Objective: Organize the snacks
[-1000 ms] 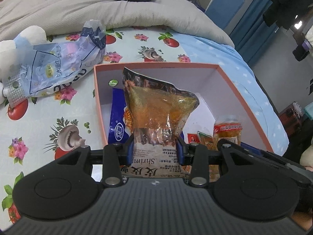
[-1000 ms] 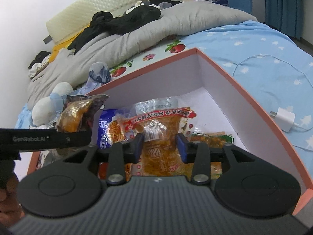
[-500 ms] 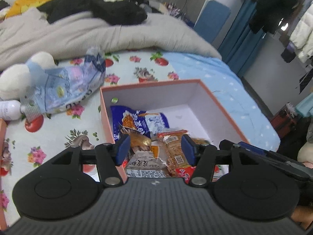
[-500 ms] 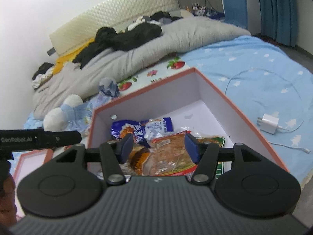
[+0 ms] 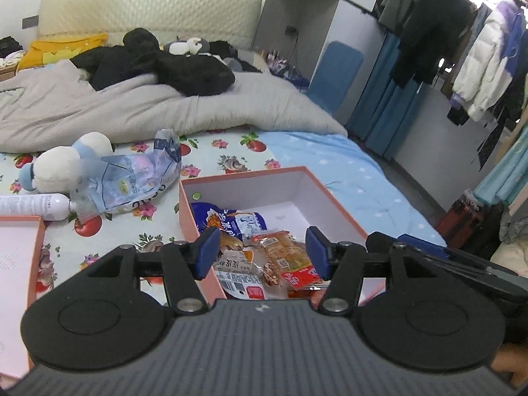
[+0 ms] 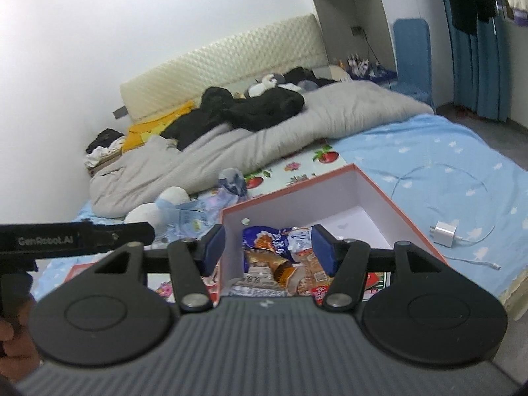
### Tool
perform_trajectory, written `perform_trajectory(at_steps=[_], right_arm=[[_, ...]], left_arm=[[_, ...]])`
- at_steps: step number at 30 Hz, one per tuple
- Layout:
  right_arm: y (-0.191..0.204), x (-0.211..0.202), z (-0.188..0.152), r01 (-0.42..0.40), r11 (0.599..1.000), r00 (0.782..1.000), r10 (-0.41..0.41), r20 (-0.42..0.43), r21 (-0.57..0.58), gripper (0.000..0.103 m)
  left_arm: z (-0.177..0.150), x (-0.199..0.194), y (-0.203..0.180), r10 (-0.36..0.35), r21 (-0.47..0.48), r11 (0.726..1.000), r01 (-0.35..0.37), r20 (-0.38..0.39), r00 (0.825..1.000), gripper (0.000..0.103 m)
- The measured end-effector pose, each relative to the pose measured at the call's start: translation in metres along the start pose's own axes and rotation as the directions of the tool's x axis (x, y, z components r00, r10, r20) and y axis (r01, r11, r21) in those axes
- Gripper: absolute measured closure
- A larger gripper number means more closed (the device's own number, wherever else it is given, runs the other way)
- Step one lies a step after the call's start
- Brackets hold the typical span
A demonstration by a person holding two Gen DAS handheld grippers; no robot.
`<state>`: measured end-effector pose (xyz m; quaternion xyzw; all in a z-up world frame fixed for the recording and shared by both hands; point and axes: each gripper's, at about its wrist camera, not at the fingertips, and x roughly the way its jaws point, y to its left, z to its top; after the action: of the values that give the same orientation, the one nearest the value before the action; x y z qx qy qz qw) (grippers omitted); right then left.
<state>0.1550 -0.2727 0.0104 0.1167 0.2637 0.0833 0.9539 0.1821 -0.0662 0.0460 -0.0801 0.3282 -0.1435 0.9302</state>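
Blue pads on both tongs are standing spread apart with nothing between them. The left gripper (image 5: 262,252) and the right gripper (image 6: 269,247) are both hanging above the near end of the orange box (image 5: 333,194), and their jaws have just been opening. The snacks are lying in the near part of that box: a blue packet (image 5: 231,219), an amber shrimp packet (image 5: 236,264) and a red-edged packet (image 5: 285,254), all piled touching each other. The far half of the box is showing bare white floor. Left of the box, on the flowered sheet (image 5: 211,161), a crumpled pale-blue bag (image 5: 132,181) is resting against a plush toy (image 5: 66,165). To the right, a white charger (image 6: 445,232) is lying on the blue sheet.
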Motion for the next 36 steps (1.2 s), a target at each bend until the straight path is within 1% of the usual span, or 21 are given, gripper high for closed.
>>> perform_trajectory(at_steps=[2, 6, 13, 15, 17, 19, 24, 29, 33, 36], right_arm=[[0.006, -0.012, -0.003, 0.002, 1.0, 1.0, -0.001, 0.009, -0.013, 0.043], [0.016, -0.034, -0.01, 0.006, 1.0, 1.0, -0.006, 0.026, -0.029, 0.043], [0.019, -0.069, -0.024, 0.021, 0.999, 0.999, -0.019, 0.043, -0.029, 0.043], [0.018, -0.077, -0.028, 0.026, 0.999, 0.998, -0.024, 0.054, -0.034, 0.043], [0.018, -0.083, -0.031, 0.053, 0.998, 0.996, -0.05, 0.068, -0.038, 0.043], [0.018, -0.089, -0.035, 0.055, 0.998, 0.996, -0.052, 0.078, -0.039, 0.043], [0.017, -0.097, -0.044, 0.064, 0.996, 0.996, -0.06, 0.07, -0.056, 0.043], [0.014, -0.107, -0.053, 0.07, 0.996, 0.995, -0.065, 0.075, -0.055, 0.042], [0.014, -0.114, -0.059, 0.072, 0.996, 0.994, -0.067, 0.084, -0.06, 0.038], [0.015, -0.115, -0.061, 0.071, 0.995, 0.994, -0.066, 0.085, -0.063, 0.038]], left_arm=[[-0.006, -0.017, -0.002, -0.022, -0.007, 1.0, 0.022, 0.001, 1.0, 0.04], [-0.018, -0.049, -0.01, -0.036, 0.013, 0.999, 0.036, 0.027, 0.999, 0.04], [-0.04, -0.086, -0.017, -0.055, 0.025, 0.998, 0.053, 0.047, 0.997, 0.04], [-0.045, -0.091, -0.019, -0.058, 0.021, 0.998, 0.057, 0.051, 0.997, 0.04], [-0.049, -0.095, -0.02, -0.066, 0.012, 0.998, 0.065, 0.054, 0.996, 0.04], [-0.053, -0.1, -0.022, -0.065, 0.014, 0.998, 0.064, 0.059, 0.996, 0.04], [-0.06, -0.112, -0.026, -0.071, 0.018, 0.997, 0.07, 0.074, 0.995, 0.04], [-0.07, -0.124, -0.031, -0.042, 0.051, 0.998, 0.038, 0.08, 0.996, 0.04], [-0.08, -0.132, -0.03, -0.027, 0.054, 0.998, 0.022, 0.095, 0.995, 0.04], [-0.086, -0.135, -0.028, -0.015, 0.055, 0.998, 0.01, 0.101, 0.995, 0.04]])
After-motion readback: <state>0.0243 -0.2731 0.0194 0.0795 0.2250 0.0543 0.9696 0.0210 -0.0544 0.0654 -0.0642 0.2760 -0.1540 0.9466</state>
